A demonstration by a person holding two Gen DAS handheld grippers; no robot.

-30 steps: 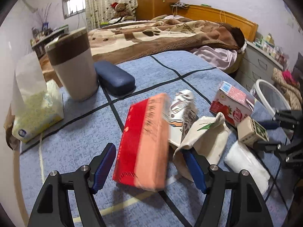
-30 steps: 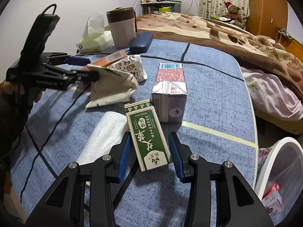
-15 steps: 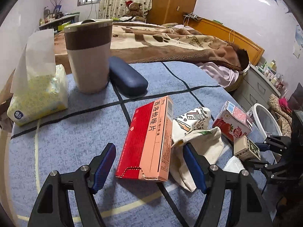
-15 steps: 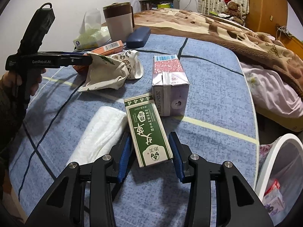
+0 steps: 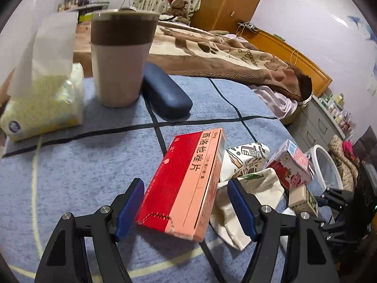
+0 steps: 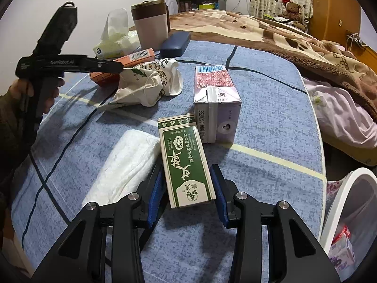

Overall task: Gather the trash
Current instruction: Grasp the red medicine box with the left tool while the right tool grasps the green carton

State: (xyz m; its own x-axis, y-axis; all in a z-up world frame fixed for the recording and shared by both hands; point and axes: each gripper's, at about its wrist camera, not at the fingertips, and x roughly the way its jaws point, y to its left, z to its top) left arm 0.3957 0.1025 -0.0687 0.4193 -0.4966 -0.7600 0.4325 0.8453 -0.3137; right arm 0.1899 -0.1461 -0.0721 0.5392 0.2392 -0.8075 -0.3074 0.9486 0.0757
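Bin contents (image 6: 341, 245) show only in the right view, whose gripper (image 6: 187, 186) clamps the green box (image 6: 186, 162); left gripper (image 5: 186, 207) gapes around the red box (image 5: 186, 184).

Close wrist views — shared table (image 5: 70, 176)

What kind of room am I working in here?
Most likely a bedroom: a bed with a brown blanket sits right behind the cloth-covered table, with a wooden wardrobe and a teddy bear beyond.
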